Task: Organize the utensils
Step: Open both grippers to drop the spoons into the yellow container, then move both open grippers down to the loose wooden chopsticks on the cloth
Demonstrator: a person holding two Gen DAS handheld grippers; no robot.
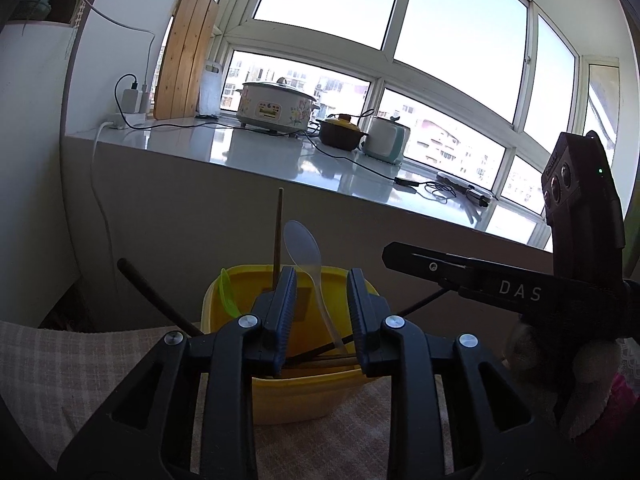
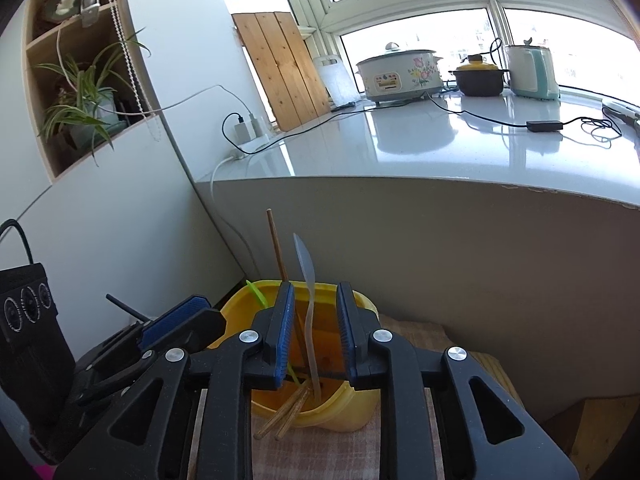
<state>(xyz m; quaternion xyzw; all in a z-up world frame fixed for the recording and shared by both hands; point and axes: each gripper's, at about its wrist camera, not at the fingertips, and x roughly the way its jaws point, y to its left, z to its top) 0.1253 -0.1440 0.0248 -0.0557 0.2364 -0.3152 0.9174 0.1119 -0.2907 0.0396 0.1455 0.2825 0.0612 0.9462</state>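
A checked cloth covers the surface at frame bottom; a yellow tub stands on it, centre.

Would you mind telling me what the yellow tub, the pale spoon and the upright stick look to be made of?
The tub looks like moulded plastic: opaque yellow, smooth, with a soft sheen. The spoon seems to be translucent plastic, since light passes through its frosted bowl. The stick is probably wood or bamboo, a chopstick by its look: matte brown and thin; its grain is too small to tell.
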